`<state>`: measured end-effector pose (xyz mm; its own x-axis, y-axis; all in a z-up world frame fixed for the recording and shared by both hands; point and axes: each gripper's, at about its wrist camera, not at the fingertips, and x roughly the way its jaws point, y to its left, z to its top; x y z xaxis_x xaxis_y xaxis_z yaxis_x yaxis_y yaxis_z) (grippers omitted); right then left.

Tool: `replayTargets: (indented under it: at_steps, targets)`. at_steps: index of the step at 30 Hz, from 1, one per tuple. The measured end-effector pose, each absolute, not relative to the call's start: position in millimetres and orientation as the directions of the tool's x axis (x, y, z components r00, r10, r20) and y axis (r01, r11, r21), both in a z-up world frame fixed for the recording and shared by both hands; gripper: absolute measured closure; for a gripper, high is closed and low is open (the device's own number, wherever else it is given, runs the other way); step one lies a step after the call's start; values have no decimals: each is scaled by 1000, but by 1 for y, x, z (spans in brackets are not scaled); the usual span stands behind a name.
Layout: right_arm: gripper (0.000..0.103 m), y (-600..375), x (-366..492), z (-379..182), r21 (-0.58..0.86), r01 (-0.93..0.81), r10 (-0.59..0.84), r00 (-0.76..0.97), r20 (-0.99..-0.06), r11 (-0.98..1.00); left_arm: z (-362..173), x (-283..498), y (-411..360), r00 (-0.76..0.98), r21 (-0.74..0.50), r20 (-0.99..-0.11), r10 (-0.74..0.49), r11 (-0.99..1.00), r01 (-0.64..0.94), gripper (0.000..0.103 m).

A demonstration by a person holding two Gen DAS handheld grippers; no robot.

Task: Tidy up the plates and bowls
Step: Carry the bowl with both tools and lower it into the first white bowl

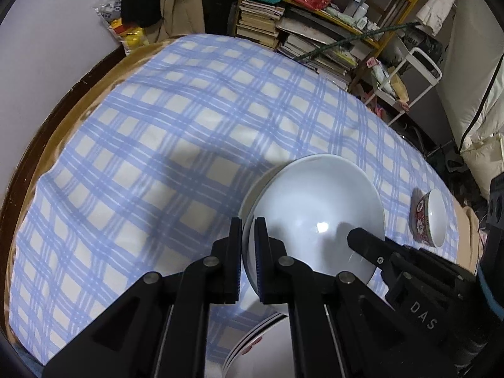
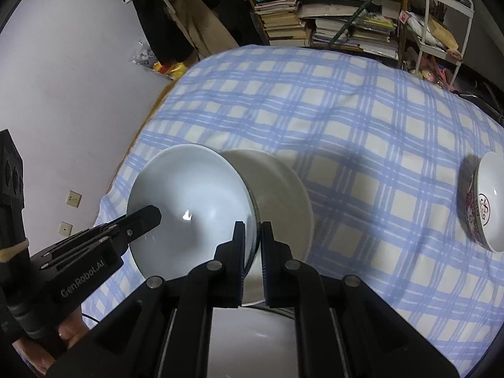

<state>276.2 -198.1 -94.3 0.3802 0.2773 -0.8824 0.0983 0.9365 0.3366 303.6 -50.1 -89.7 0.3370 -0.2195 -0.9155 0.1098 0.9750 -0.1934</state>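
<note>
A large white bowl is held up between both grippers over the checked tablecloth. My left gripper is shut on its left rim. My right gripper is shut on its right rim; the bowl also shows in the right wrist view. Behind it in that view sits a second, cream-coloured bowl, and I cannot tell if the two touch. White plates with a dark rim line lie below the held bowl. A small red-patterned bowl stands on the cloth to the right, also in the right wrist view.
The blue and white checked cloth covers a table with a dark wooden edge. A shelf of stacked books and a white cart stand beyond the far edge. A wall runs along the left.
</note>
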Motion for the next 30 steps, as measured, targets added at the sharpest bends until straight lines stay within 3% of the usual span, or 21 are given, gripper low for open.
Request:
replayTargets:
  at_steps: [8,19,25,30]
  targets:
    - [92,-205,278,-113,315,120,248,386,-889,942,-115,309,-58,307,-199,-928,-211,977,73,95]
    - [92,-231,274,-115,419,182,318,410,-855,890,-117,305,-79,307,-68,-947,-97,992,104,93]
    - [92,-236,268,-110,450,188,336,438,-834,873,-95,298,-91,401,66,-916,1,987,149,87]
    - [91,-248,261,-97,458,219,318,472,-822,861,-81,296,-94,390,46,-921,-20,986,161,87]
